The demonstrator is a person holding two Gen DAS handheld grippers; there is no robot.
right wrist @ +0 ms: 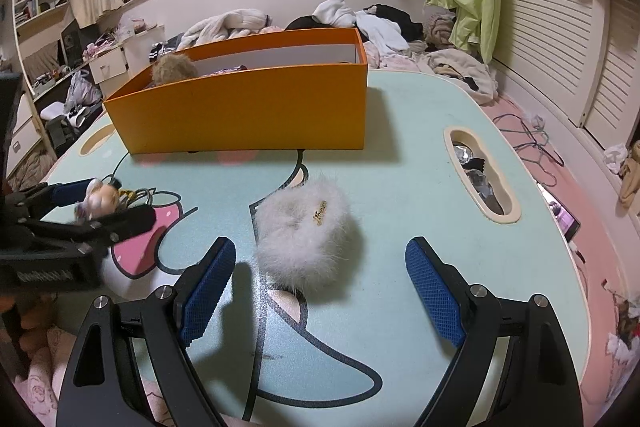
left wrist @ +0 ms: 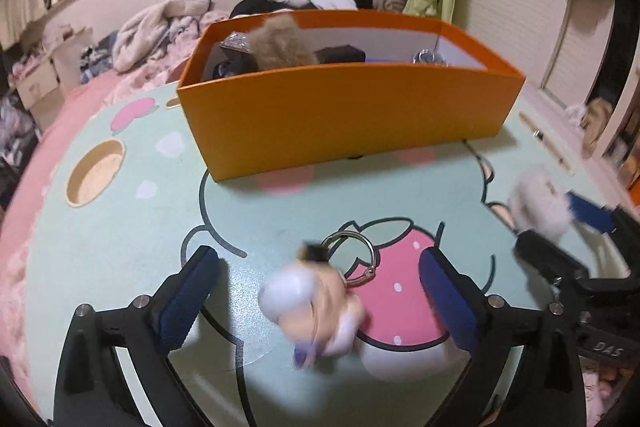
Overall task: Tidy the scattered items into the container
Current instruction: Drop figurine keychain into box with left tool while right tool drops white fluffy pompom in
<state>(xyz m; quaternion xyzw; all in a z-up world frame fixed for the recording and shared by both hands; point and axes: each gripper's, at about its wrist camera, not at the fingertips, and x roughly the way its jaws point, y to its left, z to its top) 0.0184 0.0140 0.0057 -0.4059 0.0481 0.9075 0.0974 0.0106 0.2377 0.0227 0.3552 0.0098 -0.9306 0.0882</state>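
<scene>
Standing wide apart, the blue-padded jaws of the left gripper [left wrist: 320,291] flank a small blurred doll keychain [left wrist: 316,303] with a white and peach body and a silver metal ring; neither pad touches it. The keychain lies on the mint-green cartoon-printed table [left wrist: 120,247], over a pink spotted patch of the print. No earlier view is at hand, so only this spread stance can be told.

Farther back on the table sits the rectangular orange cardboard box [left wrist: 344,123], white inside, already holding a brown furry pom-pom [left wrist: 280,45], some dark items and something shiny at its right end.

To the right, the right gripper [right wrist: 320,275] also has its blue mesh pads well apart, with a fluffy white fur pouch [right wrist: 306,231] bearing a small gold script badge resting on the table just beyond and between them, untouched. An oval slot [right wrist: 482,173] cut in the tabletop lies to the pouch's right.
</scene>
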